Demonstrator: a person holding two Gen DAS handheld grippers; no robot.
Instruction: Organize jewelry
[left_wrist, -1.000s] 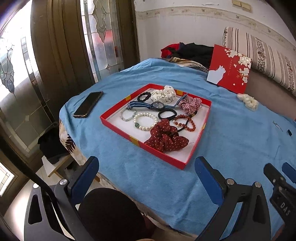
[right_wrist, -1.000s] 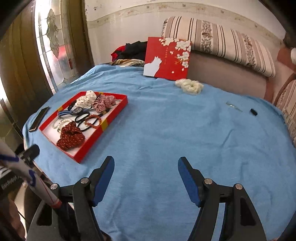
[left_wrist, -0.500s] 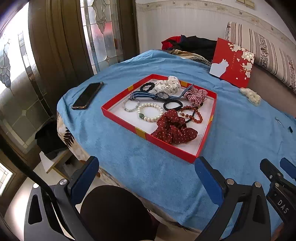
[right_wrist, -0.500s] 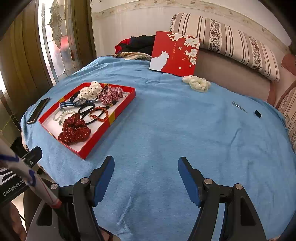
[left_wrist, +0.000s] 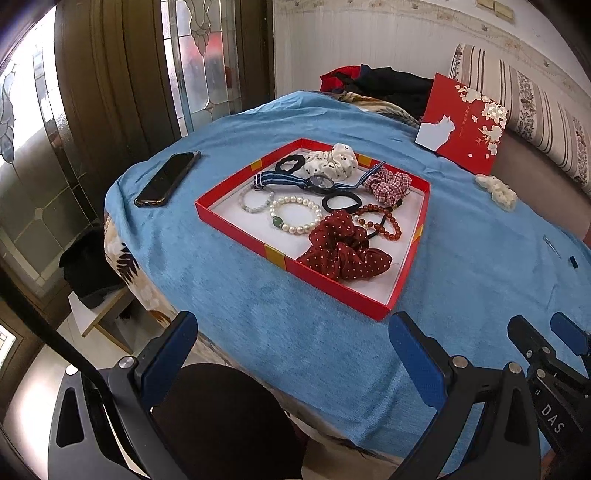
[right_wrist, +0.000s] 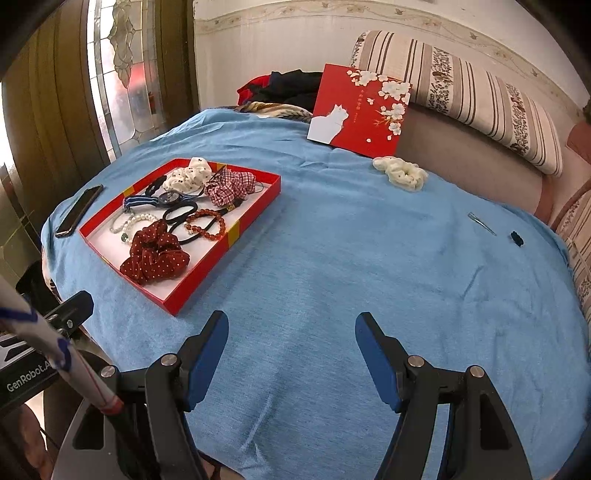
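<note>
A blue cloth (right_wrist: 332, 258) covers the whole surface, and a shallow red tray (left_wrist: 236, 225) sits on it toward the left edge, with a dark phone (left_wrist: 166, 179) just beside the tray's far-left side. A red lid (right_wrist: 360, 110) leans against the striped cushion at the back. Inside the tray the jewelry lies heaped and overlapping: a dotted maroon scrunchie (left_wrist: 345, 249), a white spotted scrunchie (left_wrist: 332, 162), a checked one (left_wrist: 388, 182), a striped-strap watch (left_wrist: 295, 181), a pearl bracelet (left_wrist: 295, 216), amber beads (left_wrist: 382, 221) and black hair ties. A cream scrunchie (right_wrist: 400, 171) lies well apart near the lid, with a thin clip (right_wrist: 482, 223) further right.

The left tongs (left_wrist: 291, 350) and right tongs (right_wrist: 291, 347) both hang apart and empty, short of the tray. The likely trouble is tangling: beads threaded through a hair tie could drag neighbours out, and a pinch on the cloth could pull the tray askew.
</note>
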